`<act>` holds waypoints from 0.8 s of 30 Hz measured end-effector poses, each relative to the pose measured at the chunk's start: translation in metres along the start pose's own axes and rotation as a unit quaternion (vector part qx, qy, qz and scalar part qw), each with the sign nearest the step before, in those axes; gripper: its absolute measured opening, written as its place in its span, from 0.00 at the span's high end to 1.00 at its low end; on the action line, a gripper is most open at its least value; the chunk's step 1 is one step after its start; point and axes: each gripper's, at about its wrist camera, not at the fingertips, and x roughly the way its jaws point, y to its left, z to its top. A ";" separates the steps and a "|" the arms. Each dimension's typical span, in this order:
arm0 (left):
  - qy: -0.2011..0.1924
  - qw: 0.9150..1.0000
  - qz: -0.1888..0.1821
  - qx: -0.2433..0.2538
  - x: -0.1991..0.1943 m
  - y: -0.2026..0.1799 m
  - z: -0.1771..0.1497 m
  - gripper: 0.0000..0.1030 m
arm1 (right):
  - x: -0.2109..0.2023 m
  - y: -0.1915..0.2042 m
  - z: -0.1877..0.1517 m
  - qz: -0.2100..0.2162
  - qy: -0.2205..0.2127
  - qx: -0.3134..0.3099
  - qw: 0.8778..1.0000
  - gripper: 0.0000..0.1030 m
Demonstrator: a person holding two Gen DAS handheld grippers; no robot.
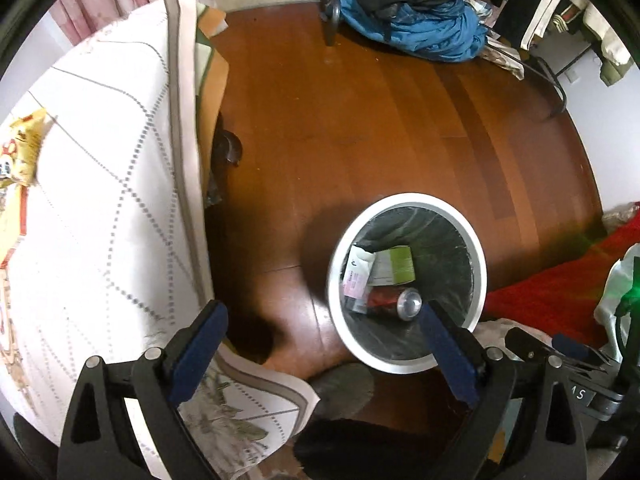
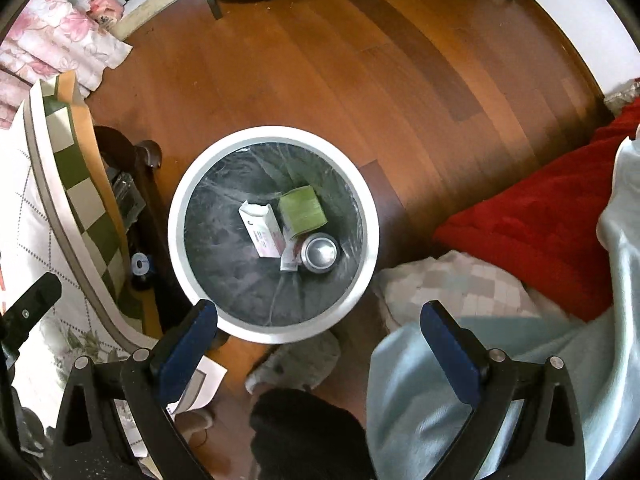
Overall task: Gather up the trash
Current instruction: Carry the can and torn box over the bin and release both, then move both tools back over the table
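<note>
A round white trash bin (image 1: pixel 478 248) (image 2: pixel 176 216) with a dark liner stands on the wooden floor. Inside lie a green box (image 1: pixel 396 264) (image 2: pixel 302 210), a white-and-pink box (image 1: pixel 356 276) (image 2: pixel 262 230) and a metal can (image 1: pixel 409 303) (image 2: pixel 319 251). My left gripper (image 1: pixel 324 314) hangs open above the floor just left of the bin, empty. My right gripper (image 2: pixel 320 314) is open too, empty, above the bin's near rim. A yellow snack wrapper (image 1: pixel 22 148) lies on the bed at the far left of the left wrist view.
A bed with a white quilted cover (image 1: pixel 104 220) (image 2: pixel 24 216) runs along the left. A red blanket (image 1: pixel 560 292) (image 2: pixel 532 224) and pale blue cloth (image 2: pixel 480 380) lie right. A chair piled with blue clothing (image 1: pixel 420 28) stands far back. Grey slippers (image 2: pixel 296 360) and a dark trouser leg (image 2: pixel 304 436) are close below.
</note>
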 end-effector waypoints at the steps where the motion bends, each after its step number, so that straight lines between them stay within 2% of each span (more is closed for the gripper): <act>1: -0.004 1.000 0.004 0.003 -0.003 0.001 -0.002 0.05 | -0.003 0.001 -0.003 -0.001 -0.002 0.000 1.000 0.01; 13: -0.064 0.998 0.011 0.021 -0.066 0.008 -0.007 0.05 | -0.075 0.011 -0.032 0.002 -0.059 0.000 0.998 0.01; 20: -0.119 0.992 0.004 0.027 -0.123 0.030 -0.016 0.05 | -0.141 0.028 -0.057 0.021 -0.117 -0.001 0.993 0.01; 24: -0.153 0.988 -0.005 0.017 -0.158 0.054 -0.018 0.05 | -0.185 0.056 -0.068 0.045 -0.155 -0.012 0.987 0.01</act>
